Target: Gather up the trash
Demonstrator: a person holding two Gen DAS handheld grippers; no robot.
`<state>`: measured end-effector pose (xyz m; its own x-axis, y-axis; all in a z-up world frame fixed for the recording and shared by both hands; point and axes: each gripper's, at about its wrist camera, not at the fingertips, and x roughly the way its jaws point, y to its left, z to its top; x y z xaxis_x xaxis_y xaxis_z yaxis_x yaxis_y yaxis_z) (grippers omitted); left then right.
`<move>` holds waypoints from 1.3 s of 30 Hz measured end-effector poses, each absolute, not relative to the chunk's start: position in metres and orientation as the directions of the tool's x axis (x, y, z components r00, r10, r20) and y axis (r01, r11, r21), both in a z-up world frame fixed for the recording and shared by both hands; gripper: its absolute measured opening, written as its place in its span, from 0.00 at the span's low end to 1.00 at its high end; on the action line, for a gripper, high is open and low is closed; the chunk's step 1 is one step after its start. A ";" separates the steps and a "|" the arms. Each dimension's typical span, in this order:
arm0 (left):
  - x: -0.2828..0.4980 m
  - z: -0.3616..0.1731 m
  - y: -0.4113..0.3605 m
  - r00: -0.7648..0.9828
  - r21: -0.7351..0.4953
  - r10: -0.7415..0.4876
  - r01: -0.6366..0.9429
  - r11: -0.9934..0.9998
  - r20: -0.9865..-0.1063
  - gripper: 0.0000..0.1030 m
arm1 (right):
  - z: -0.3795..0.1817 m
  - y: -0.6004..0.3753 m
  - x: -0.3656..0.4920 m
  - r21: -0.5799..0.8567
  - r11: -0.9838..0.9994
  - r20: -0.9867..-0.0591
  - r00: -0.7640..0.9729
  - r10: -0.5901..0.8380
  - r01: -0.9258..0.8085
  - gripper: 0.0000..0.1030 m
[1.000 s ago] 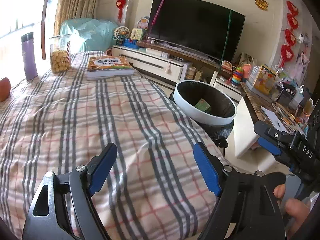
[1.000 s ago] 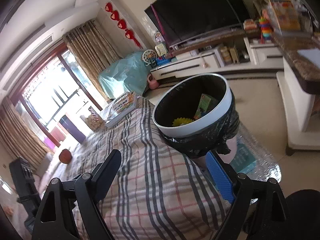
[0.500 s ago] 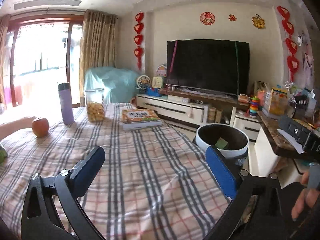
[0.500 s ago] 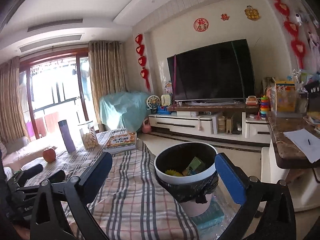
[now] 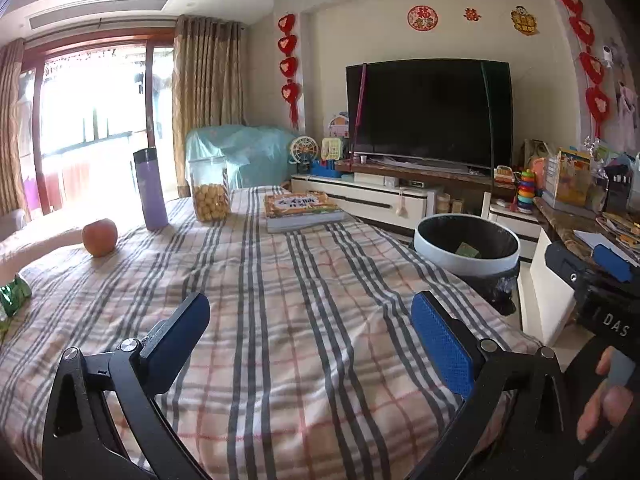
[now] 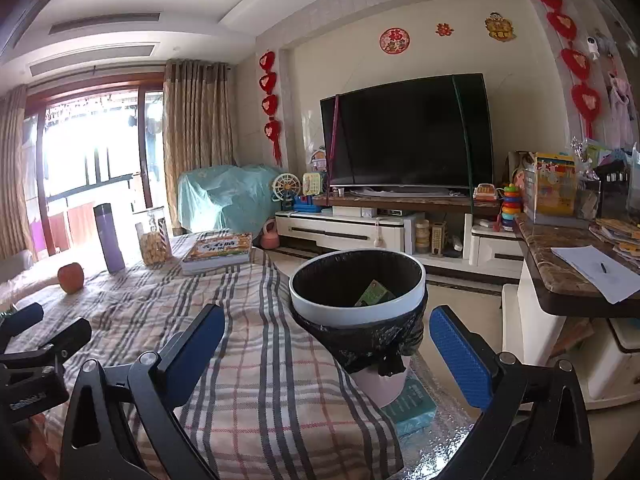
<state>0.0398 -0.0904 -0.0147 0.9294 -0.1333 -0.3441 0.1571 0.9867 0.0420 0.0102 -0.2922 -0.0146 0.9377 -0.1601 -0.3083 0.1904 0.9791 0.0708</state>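
Note:
A white-rimmed trash bin (image 6: 416, 286) lined with a black bag stands on the floor beside the table's right edge; it also shows in the left wrist view (image 5: 424, 240). A green carton (image 6: 374, 293) lies inside it. My left gripper (image 5: 310, 338) is open and empty above the plaid tablecloth (image 5: 280, 300). My right gripper (image 6: 326, 350) is open and empty, held just in front of the bin, over the table's right edge. A green wrapper (image 5: 14, 294) lies at the table's far left edge.
On the far part of the table stand an apple (image 5: 100, 237), a purple flask (image 5: 151, 189), a jar of snacks (image 5: 210, 194) and a book (image 5: 300, 210). A TV stand (image 6: 360, 230) is behind. A cluttered marble counter (image 6: 572, 268) is at the right.
Both grippers have pulled back and tilted up from looking down at the bin and table to a level view of the room. Both stay open and empty.

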 end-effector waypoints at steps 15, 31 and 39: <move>0.036 -0.025 -0.093 0.927 0.057 -0.119 0.149 0.987 -0.357 1.00 | -0.031 -0.294 0.013 0.052 0.980 -0.317 0.934 -0.166 0.192 1.00; 0.032 -0.026 -0.094 0.928 0.046 -0.126 0.152 0.987 -0.351 1.00 | -0.032 -0.299 0.007 0.080 0.981 -0.293 0.945 -0.145 0.175 1.00; 0.034 -0.028 -0.096 0.921 0.048 -0.132 0.161 0.986 -0.367 1.00 | -0.031 -0.296 0.007 0.074 0.983 -0.290 0.947 -0.141 0.168 1.00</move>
<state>0.0337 -0.0963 -0.0279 0.9209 -0.1323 -0.3666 0.1607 0.9858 0.0479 0.0070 -0.2962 -0.0312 0.9467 -0.1406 -0.2897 0.1685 0.9830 0.0736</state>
